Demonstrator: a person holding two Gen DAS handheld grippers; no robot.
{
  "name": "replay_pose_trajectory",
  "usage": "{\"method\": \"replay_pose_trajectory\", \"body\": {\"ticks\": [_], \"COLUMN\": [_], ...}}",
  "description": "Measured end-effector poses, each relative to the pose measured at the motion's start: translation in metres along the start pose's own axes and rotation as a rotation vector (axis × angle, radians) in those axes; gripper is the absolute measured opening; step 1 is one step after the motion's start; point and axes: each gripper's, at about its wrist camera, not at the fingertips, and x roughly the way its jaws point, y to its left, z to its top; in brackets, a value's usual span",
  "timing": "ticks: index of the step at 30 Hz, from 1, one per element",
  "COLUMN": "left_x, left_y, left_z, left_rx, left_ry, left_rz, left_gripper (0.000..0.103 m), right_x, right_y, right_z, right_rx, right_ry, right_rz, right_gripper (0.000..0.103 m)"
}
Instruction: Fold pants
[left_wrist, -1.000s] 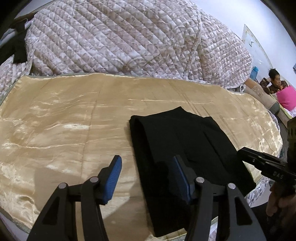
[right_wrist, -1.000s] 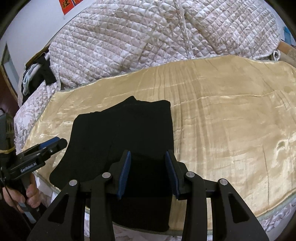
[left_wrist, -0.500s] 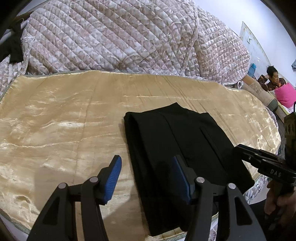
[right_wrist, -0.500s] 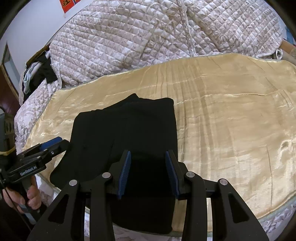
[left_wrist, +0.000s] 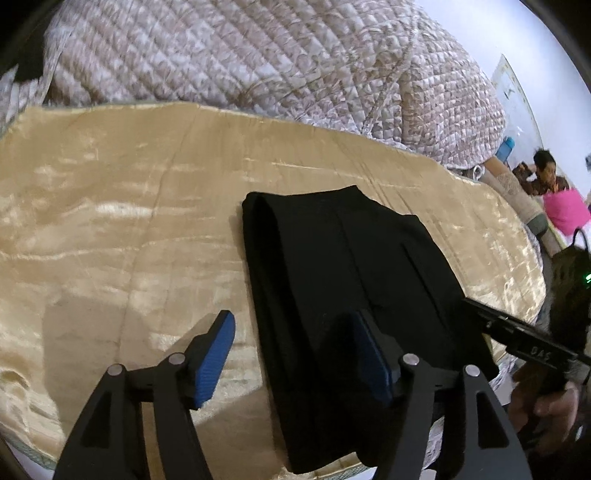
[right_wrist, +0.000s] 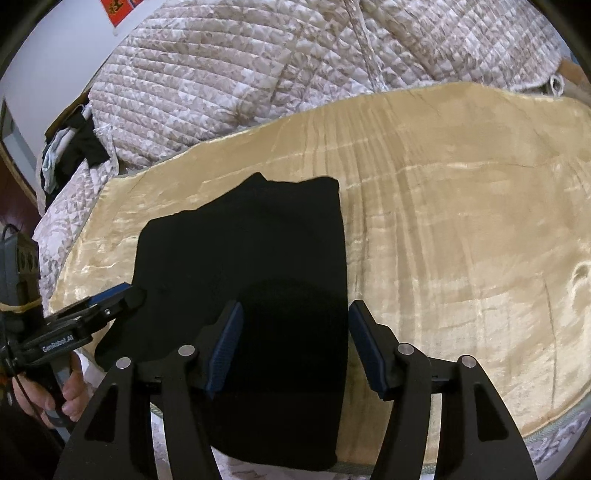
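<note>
Black pants (left_wrist: 343, 280) lie folded into a flat block on a golden satin blanket (left_wrist: 129, 229), reaching to its near edge. My left gripper (left_wrist: 291, 343) hovers above their left fold, jaws opening, nothing pinched between the blue pads. In the right wrist view the same pants (right_wrist: 251, 251) sit under my right gripper (right_wrist: 295, 339), whose jaws are also opening over the pants' right edge with no cloth gripped. The right gripper (left_wrist: 524, 339) shows at the right of the left wrist view, and the left gripper (right_wrist: 96, 310) at the left of the right wrist view, each held by a hand.
A quilted floral bedspread (left_wrist: 258, 66) is heaped behind the blanket. Dark clothes (right_wrist: 74, 147) are piled at the far left. A person (left_wrist: 554, 192) in pink sits far right in the background. The blanket's near edge (right_wrist: 546, 435) drops off just below the grippers.
Both grippers' jaws have spread wider. The left view has swung slightly, so the pants sit a little further left and nearer.
</note>
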Motion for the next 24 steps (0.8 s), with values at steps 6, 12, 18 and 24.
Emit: {"method": "replay_pose_trajectory", "body": {"ticks": [6, 12, 18, 24], "left_x": [0.009, 0.020, 0.014, 0.008], "left_y": [0.003, 0.001, -0.001, -0.001], "left_z": [0.004, 0.014, 0.005, -0.003], "left_rx": [-0.025, -0.014, -0.019, -0.029], "left_ry": [0.008, -0.019, -0.019, -0.008], "left_rz": [-0.022, -0.032, -0.055, -0.038], "left_gripper": [0.076, 0.077, 0.066, 0.063], "right_x": [0.007, 0.017, 0.019, 0.014], "right_y": [-0.010, -0.018, -0.021, -0.022], "right_z": [0.001, 0.011, 0.013, 0.004], "right_rx": [0.063, 0.117, 0.158, 0.187], "right_ry": [0.019, 0.008, 0.008, 0.032], "right_rz": [0.046, 0.101, 0.150, 0.200], "right_gripper": [0.060, 0.060, 0.060, 0.058]}}
